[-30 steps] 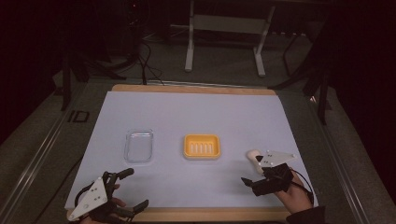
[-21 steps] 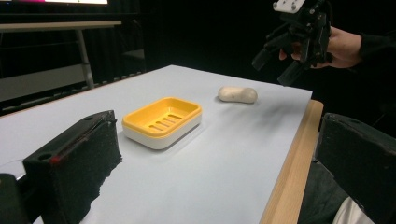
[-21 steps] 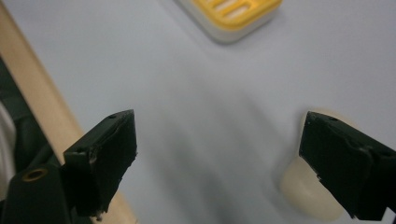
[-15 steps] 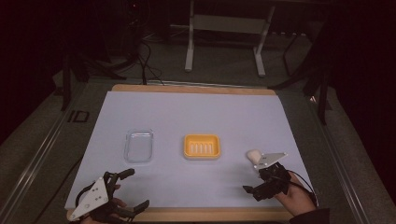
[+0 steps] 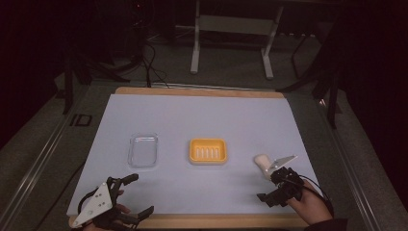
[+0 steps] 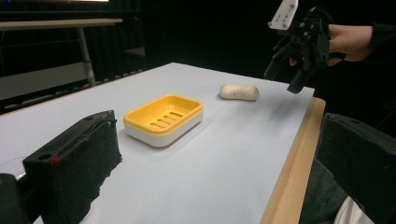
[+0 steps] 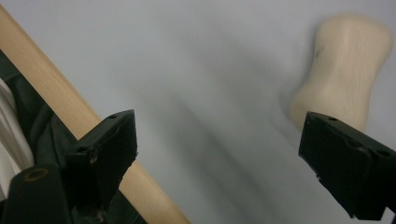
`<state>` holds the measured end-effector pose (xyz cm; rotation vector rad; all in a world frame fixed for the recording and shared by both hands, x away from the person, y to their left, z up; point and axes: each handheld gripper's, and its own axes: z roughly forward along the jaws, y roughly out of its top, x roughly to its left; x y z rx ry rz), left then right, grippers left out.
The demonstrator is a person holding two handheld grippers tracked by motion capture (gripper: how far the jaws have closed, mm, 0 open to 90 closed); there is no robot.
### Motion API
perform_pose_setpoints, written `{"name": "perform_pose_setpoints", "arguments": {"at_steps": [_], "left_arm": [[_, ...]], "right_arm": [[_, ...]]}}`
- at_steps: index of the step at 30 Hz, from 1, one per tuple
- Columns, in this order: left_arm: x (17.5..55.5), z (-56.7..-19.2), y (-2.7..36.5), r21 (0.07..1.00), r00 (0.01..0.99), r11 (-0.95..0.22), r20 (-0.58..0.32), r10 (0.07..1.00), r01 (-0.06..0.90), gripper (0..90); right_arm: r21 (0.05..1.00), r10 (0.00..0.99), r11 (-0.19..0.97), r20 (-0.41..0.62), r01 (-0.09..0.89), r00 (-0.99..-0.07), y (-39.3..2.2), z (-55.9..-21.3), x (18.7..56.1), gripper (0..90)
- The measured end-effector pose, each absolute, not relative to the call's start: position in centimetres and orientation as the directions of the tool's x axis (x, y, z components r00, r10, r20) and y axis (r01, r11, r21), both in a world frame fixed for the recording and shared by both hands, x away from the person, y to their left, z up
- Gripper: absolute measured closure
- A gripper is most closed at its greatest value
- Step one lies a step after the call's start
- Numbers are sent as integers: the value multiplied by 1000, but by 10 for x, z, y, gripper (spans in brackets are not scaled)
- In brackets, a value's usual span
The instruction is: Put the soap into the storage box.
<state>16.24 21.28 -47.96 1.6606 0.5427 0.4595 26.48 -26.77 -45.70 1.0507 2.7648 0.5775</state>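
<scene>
We see a dim room with a grey floor (image 5: 43,144). Well beyond the left gripper (image 5: 126,197) and the table (image 5: 202,115) a pale metal stand (image 5: 231,29) rests on the floor, with dark cables (image 5: 149,62) trailing just beside it.

Glossy plastic soap dish (image 6: 163,119); matt table sheet (image 5: 202,120), wooden edge.
</scene>
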Motion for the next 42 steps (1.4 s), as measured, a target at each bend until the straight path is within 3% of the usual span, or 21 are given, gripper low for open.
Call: {"name": "perform_pose_setpoints", "arguments": {"at_steps": [28,42], "left_arm": [[163,-479,213,988,810,-120,-8,587,97,1],[163,-480,213,987,810,-125,-6,586,98,0]], "right_arm": [[118,758,649,-10,752,-652,-280,-468,282,128],[71,809,586,8,808,-587,-286,-474,299,139]]}}
